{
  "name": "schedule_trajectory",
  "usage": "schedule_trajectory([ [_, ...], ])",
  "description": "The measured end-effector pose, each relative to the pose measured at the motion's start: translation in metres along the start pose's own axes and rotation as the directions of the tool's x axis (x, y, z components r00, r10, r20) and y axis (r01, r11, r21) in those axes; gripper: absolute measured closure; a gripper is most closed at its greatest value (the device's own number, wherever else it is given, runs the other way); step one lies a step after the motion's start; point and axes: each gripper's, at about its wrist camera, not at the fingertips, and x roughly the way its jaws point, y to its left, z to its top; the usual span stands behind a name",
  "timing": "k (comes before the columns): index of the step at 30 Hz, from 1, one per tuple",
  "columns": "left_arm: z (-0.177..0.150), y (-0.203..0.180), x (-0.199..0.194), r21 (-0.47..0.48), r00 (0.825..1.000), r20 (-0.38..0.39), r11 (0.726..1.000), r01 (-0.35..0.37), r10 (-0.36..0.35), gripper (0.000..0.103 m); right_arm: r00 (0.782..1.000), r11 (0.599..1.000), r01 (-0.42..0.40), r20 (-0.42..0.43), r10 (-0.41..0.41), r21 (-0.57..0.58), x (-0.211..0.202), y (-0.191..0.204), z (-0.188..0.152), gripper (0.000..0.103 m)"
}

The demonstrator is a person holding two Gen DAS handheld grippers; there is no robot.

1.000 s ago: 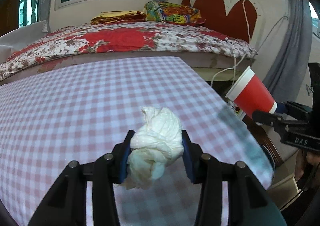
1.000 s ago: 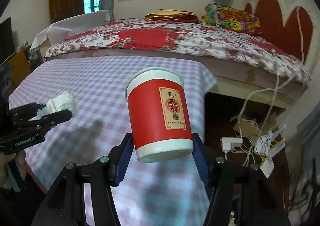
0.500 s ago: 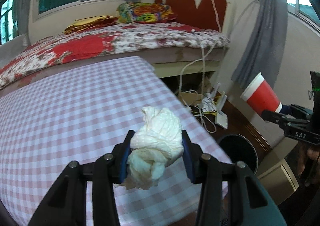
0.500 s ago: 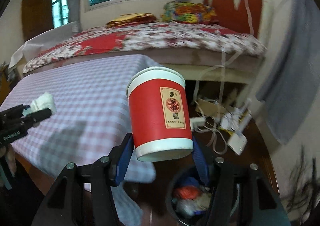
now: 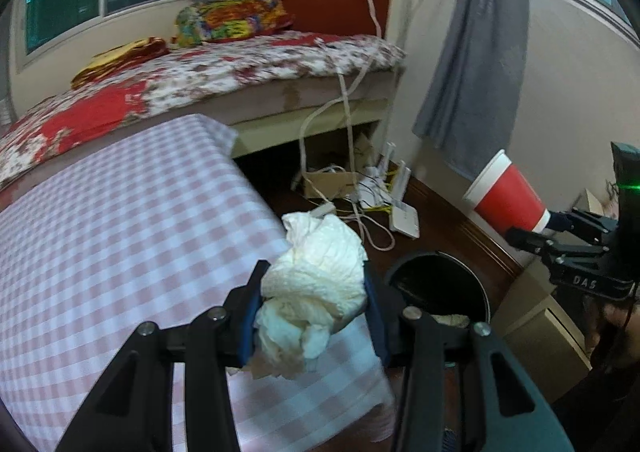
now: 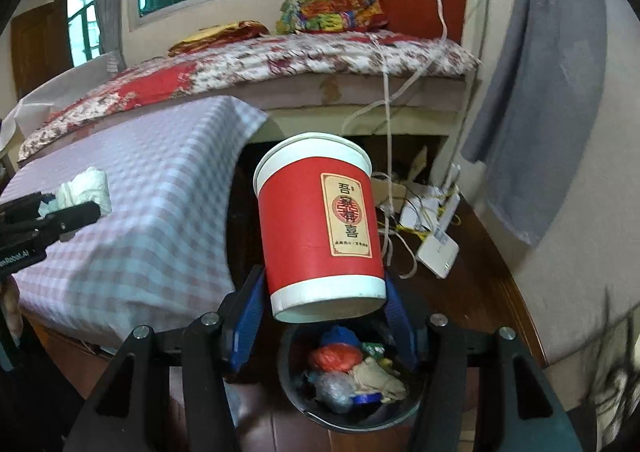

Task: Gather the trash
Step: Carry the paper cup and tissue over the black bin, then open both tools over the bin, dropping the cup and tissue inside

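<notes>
while both hands are carrying their loads off the side of the checked tablecloth (image 5: 120, 236), everything is hinging on where each load is sitting relative to the black trash bin (image 6: 296, 396) on the floor. the right gripper (image 6: 326, 304) is clamping the red paper cup (image 6: 320, 223) by its base, its blue pads pressing on either side with the jaws standing about halfway apart — the cup's long axis is running up and away from the fingers, rim leaning slightly toward the bed (image 6: 248, 63). in the right wrist view the bin's open mouth is lying directly beneath the cup's bottom, just beyond the fingertips, already holding a red bag and other scraps. so the right hand is looking like the nearer one, and a release there would probably be dropping the cup base first into the bin.

the left gripper (image 5: 314, 292) is squeezing the crumpled white tissue (image 5: 316, 284) between its pads, partly closed around the wad. in the left wrist view the wad is hanging above the tablecloth's edge, with the bin lying to its right and a little beyond — not yet under it. that hand is likely needing to be travelling further toward the bin before letting go, or the tissue risks landing on the cloth or the dark wooden floor (image 5: 444, 228).
</notes>
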Motion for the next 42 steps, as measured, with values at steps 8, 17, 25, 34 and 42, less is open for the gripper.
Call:
schedule_trajectory([
  [8, -0.001, -0.049, 0.037, 0.065, 0.995, -0.052, 0.994, 0.089, -0.086, 0.057, 0.997, 0.998, 0.046, -0.070, -0.043, 0.045, 0.016, -0.040, -0.026, 0.044],
  [17, -0.008, -0.100, 0.078, 0.140, 0.975, -0.135, 0.971, 0.194, -0.175, 0.057, 0.984, 0.996, 0.080, -0.161, -0.073, 0.040, 0.036, -0.062, -0.064, 0.044],
  [25, -0.028, -0.130, 0.126, 0.169, 0.945, -0.248, 0.951, 0.257, -0.212, 0.057, 0.967, 0.997, 0.077, -0.245, -0.074, 0.002, 0.064, -0.073, -0.093, 0.044],
  [34, -0.053, -0.146, 0.171, 0.156, 0.907, -0.361, 0.945, 0.287, -0.217, 0.055, 0.937, 0.997, 0.035, -0.346, -0.055, -0.064, 0.101, -0.068, -0.118, 0.044],
  [42, -0.057, -0.149, 0.181, 0.174, 0.918, -0.367, 0.958, 0.228, -0.152, 0.006, 0.908, 0.973, 0.125, -0.372, -0.192, -0.196, 0.116, -0.067, -0.136, 0.004],
])
